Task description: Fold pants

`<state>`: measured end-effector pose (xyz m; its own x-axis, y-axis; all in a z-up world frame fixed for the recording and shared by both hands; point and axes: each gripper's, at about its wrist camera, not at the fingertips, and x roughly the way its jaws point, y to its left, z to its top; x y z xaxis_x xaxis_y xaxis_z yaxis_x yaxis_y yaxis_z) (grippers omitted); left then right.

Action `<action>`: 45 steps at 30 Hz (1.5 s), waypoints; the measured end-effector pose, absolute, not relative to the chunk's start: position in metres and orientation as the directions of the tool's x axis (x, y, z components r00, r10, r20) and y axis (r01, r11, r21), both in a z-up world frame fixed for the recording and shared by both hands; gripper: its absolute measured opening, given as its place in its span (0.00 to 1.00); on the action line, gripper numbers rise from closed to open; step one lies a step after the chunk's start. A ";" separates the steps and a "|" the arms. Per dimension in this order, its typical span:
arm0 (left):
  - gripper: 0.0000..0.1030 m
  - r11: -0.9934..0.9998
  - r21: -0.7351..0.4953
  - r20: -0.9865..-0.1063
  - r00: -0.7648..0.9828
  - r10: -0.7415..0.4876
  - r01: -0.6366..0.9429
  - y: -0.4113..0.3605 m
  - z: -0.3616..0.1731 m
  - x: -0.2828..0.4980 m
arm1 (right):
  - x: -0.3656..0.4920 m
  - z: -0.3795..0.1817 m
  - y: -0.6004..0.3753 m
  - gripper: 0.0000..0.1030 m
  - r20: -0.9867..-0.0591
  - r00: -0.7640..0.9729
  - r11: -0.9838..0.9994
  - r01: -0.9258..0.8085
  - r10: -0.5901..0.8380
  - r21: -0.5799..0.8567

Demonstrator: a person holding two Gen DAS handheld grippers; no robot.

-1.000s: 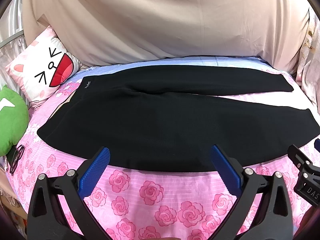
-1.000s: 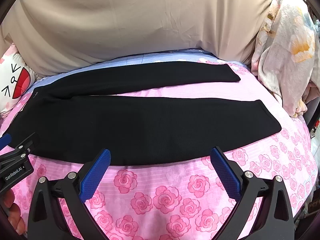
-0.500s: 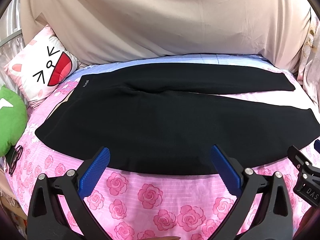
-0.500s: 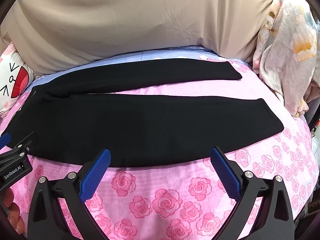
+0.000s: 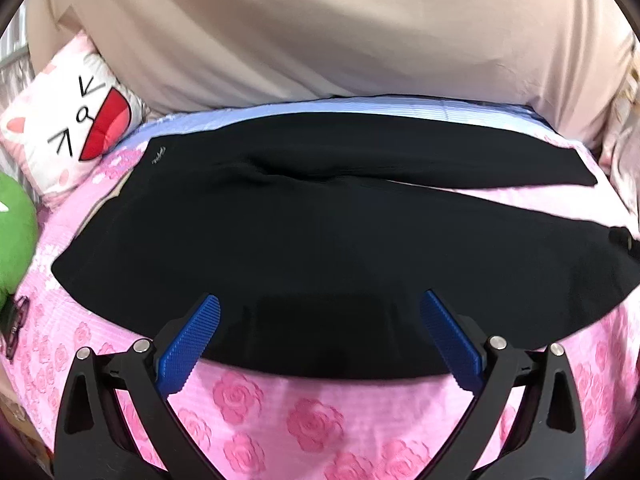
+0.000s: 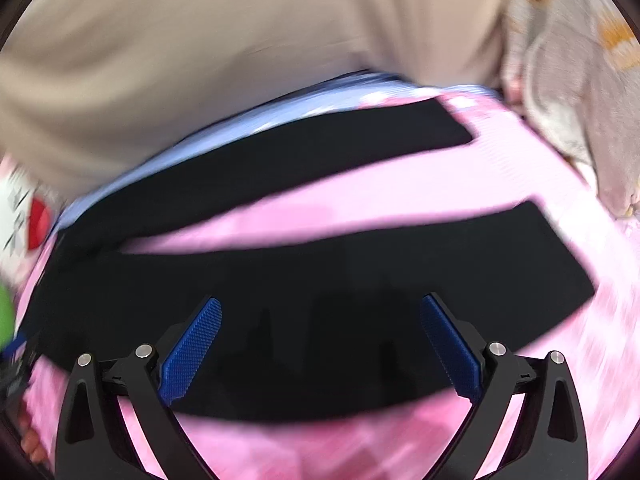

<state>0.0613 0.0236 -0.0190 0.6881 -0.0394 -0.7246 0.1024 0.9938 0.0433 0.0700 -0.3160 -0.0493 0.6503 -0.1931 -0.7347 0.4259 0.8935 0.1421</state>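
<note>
Black pants (image 5: 304,232) lie flat on the pink rose-print bed sheet (image 5: 280,412), waistband to the left, two legs stretching right with a gap between them. My left gripper (image 5: 320,300) is open, its blue pads over the near edge of the seat and thigh, holding nothing. In the blurred right wrist view, the pants (image 6: 320,280) show both legs, cuffs at the right. The right gripper (image 6: 320,304) is open above the near leg's lower edge, nothing between its fingers.
A beige sheet (image 5: 320,32) hangs behind the bed. A white cat-face pillow (image 5: 68,124) and a green cushion (image 5: 16,236) sit at the left. Floral bedding (image 6: 580,80) is piled at the right. The left gripper's tip (image 6: 16,352) shows at the right view's left edge.
Both grippers have moved forward and down toward the pants' near edge. The right view now tilts and blurs with fast motion. Both stay open.
</note>
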 end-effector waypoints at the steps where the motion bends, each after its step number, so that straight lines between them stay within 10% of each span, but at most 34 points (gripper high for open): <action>1: 0.96 0.995 0.031 -0.728 0.684 -0.046 0.100 0.027 -0.019 0.066 | 0.081 -0.047 -0.339 0.92 -0.734 0.649 0.887 0.439 -0.200 0.147; 18: 0.96 0.998 0.056 -0.695 0.716 0.064 -0.035 0.109 -0.006 0.190 | 0.279 -0.077 -0.536 0.71 -0.816 0.539 0.914 0.405 -0.207 0.036; 20: 0.96 0.996 0.057 -0.688 0.720 0.089 -0.069 0.131 -0.001 0.218 | 0.284 -0.077 -0.535 0.58 -0.803 0.560 0.923 0.383 -0.204 0.032; 22: 0.96 0.991 0.062 -0.684 0.718 0.130 -0.120 0.159 0.003 0.247 | 0.281 -0.075 -0.530 0.13 -0.794 0.582 0.931 0.360 -0.176 0.058; 28: 0.95 0.943 0.016 -0.700 0.670 0.247 -0.332 0.265 0.008 0.340 | 0.269 -0.060 -0.511 0.11 -0.766 0.617 0.940 0.338 -0.183 0.047; 36: 0.95 0.975 0.077 -0.800 0.570 0.186 -0.211 0.292 -0.041 0.423 | 0.261 -0.050 -0.496 0.11 -0.764 0.609 0.922 0.384 -0.215 0.047; 42: 0.22 0.978 -0.070 -0.838 0.543 0.050 -0.198 0.309 -0.050 0.431 | 0.249 -0.050 -0.497 0.11 -0.765 0.604 0.914 0.402 -0.223 0.052; 45: 0.21 0.975 -0.122 -0.816 0.578 0.008 -0.186 0.313 -0.030 0.414 | 0.238 -0.040 -0.492 0.11 -0.750 0.622 0.916 0.398 -0.225 0.055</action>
<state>0.4143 0.3126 -0.0303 0.5779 0.0079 -0.8161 -0.1858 0.9750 -0.1221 0.2381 -0.4916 -0.0399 0.6222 -0.2254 -0.7497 0.3979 0.9158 0.0549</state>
